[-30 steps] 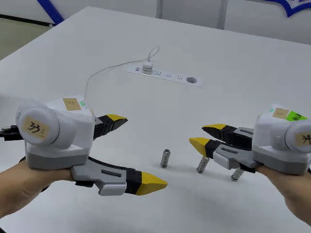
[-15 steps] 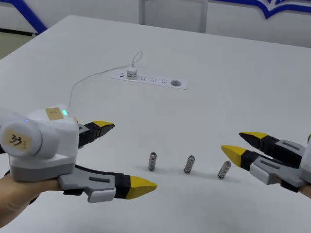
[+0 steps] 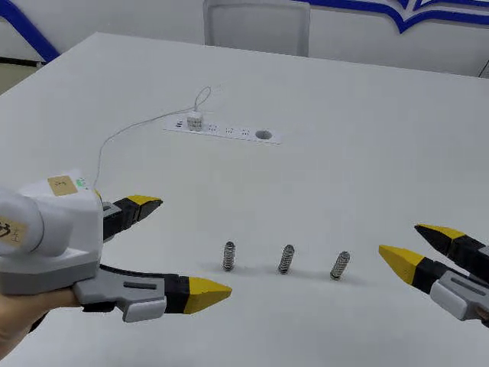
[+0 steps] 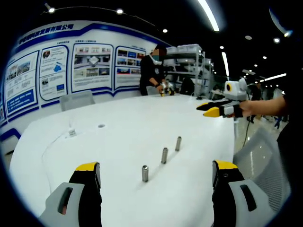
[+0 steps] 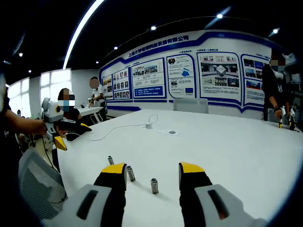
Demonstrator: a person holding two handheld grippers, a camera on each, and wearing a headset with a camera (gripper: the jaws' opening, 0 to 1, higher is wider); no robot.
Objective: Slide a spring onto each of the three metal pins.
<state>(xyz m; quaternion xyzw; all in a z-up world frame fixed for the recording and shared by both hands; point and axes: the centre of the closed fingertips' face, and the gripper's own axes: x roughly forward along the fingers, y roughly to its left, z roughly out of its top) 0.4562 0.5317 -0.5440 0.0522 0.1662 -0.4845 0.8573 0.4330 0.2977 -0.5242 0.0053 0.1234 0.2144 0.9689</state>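
Left gripper point(image 3: 179, 245), jaws spread wide, empty; right gripper point(image 3: 410, 243), jaws parted, empty; between them three springs point(image 3: 286, 259) stand upright in a row on the table point(image 3: 344, 138); risk: a careless jaw sweep would probably topple one.

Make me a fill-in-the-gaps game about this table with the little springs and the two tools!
1. ___ springs stand in a row on the table.
2. The left tool and the right tool are both open and hold ___.
3. The tips of each tool are coloured ___.
Missing words: three; nothing; yellow.
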